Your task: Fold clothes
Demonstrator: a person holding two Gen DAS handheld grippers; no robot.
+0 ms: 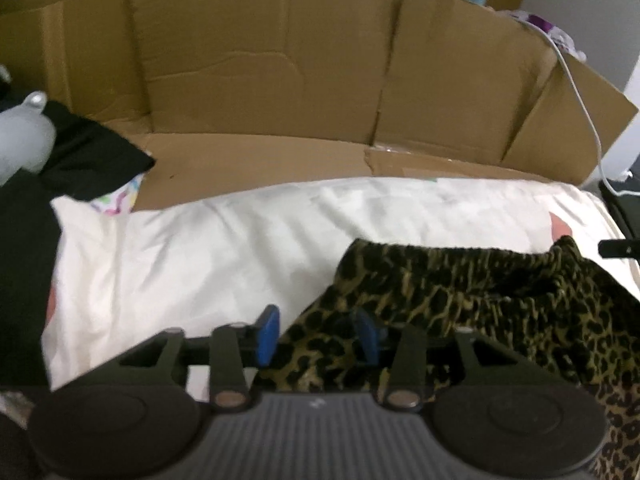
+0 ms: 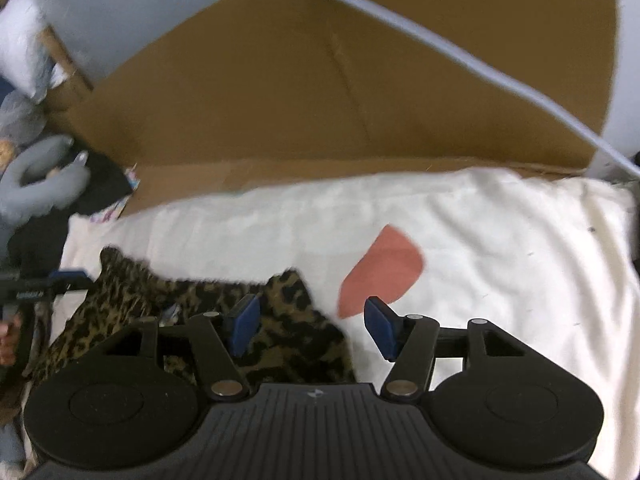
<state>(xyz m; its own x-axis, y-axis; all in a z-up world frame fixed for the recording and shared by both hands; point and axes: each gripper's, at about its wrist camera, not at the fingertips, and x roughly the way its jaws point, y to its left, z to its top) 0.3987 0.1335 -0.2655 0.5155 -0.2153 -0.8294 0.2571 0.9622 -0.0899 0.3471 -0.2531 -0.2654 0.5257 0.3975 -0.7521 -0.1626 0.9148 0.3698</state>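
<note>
A leopard-print garment (image 1: 460, 292) lies crumpled on a white sheet (image 1: 200, 248), at the lower right of the left wrist view. My left gripper (image 1: 318, 334) is open at its near left corner; cloth sits between the blue pads (image 1: 268, 334) and drapes over the right one. In the right wrist view the same garment (image 2: 192, 308) lies lower left. My right gripper (image 2: 312, 326) is open at its right edge, its left pad above the print and its right pad above the white sheet (image 2: 500, 260). The left gripper (image 2: 66, 280) shows at the garment's far left corner.
A brown cardboard wall (image 1: 280, 64) stands along the back of the sheet. A white cable (image 2: 440, 44) hangs across it at the right. A black garment (image 1: 80, 152) and a grey plush toy (image 2: 36, 184) lie at the left. A reddish patch (image 2: 384, 268) marks the sheet.
</note>
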